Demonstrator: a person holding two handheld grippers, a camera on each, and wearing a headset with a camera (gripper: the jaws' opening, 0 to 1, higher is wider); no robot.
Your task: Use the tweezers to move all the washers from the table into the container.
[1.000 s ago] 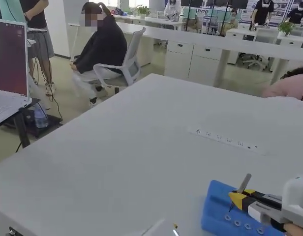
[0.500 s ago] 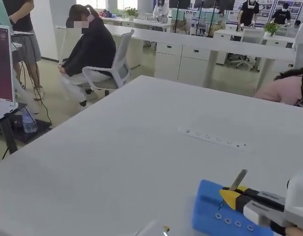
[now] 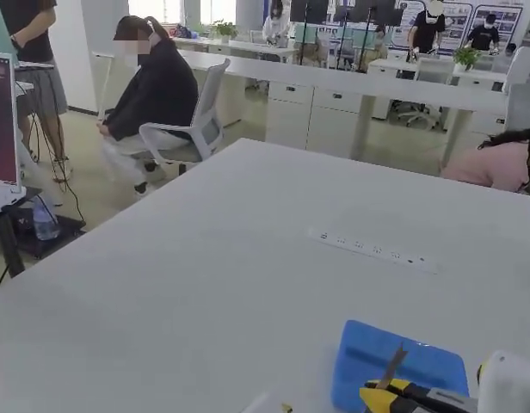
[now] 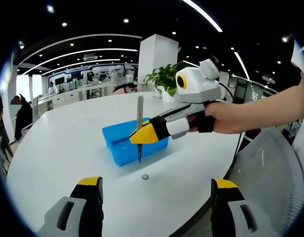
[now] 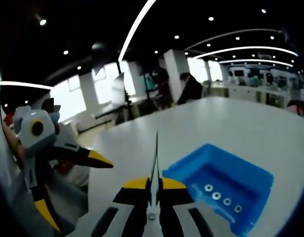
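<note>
A blue container point(image 5: 241, 170) holds several washers point(image 5: 216, 195). My right gripper point(image 5: 151, 186) is shut on thin metal tweezers point(image 5: 155, 153). In the left gripper view the right gripper point(image 4: 144, 134) holds the tweezers point(image 4: 139, 118) upright. Their tip hangs just outside the blue container point(image 4: 117, 148), a little above one washer point(image 4: 144, 176) lying on the white table. My left gripper point(image 4: 157, 183) is open and holds nothing. The head view shows the right gripper point(image 3: 381, 397) and tweezers point(image 3: 391, 366) at the container's point(image 3: 360, 344) near edge.
The white table point(image 3: 231, 258) has a power strip point(image 3: 372, 249) set into it beyond the container. A hand point(image 4: 226, 116) holds the right gripper. The left gripper point(image 5: 63, 148) stands to the left in the right gripper view. People sit and stand at desks far behind.
The head view has swung so the container sits lower in the picture. The right gripper with the tweezers has drawn back from over the washers to the container's near edge.
</note>
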